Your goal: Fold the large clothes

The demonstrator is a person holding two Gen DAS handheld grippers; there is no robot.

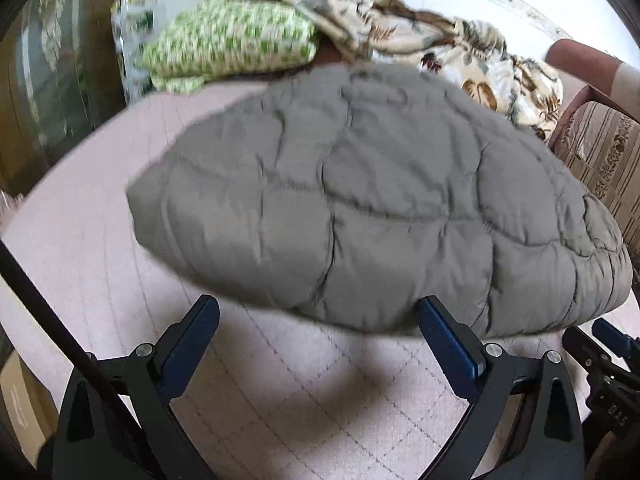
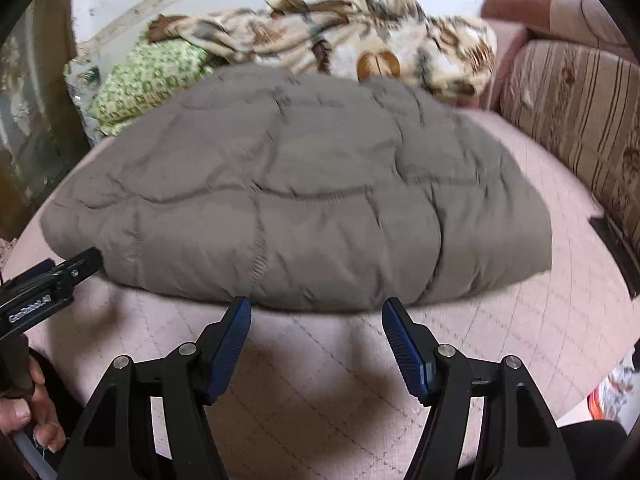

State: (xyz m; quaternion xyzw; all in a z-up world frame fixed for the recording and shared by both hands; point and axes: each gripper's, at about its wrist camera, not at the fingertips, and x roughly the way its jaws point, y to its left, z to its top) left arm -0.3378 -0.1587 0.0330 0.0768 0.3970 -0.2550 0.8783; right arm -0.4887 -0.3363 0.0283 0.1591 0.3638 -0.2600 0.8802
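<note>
The grey quilted coat (image 2: 296,200) lies in a folded slab on the pink bed cover (image 2: 328,392), its long axis running crosswise in front of both tools, its near edge facing them. The right gripper (image 2: 316,316) stands spread and empty, tips just short of the middle of that edge. The left gripper (image 1: 320,320), spread too, reaches the edge further left, one finger (image 1: 440,328) seeming to touch it. Neither is clearly closer. Beyond lie a patterned blanket (image 2: 360,40) and green pillow (image 2: 148,76).
</note>
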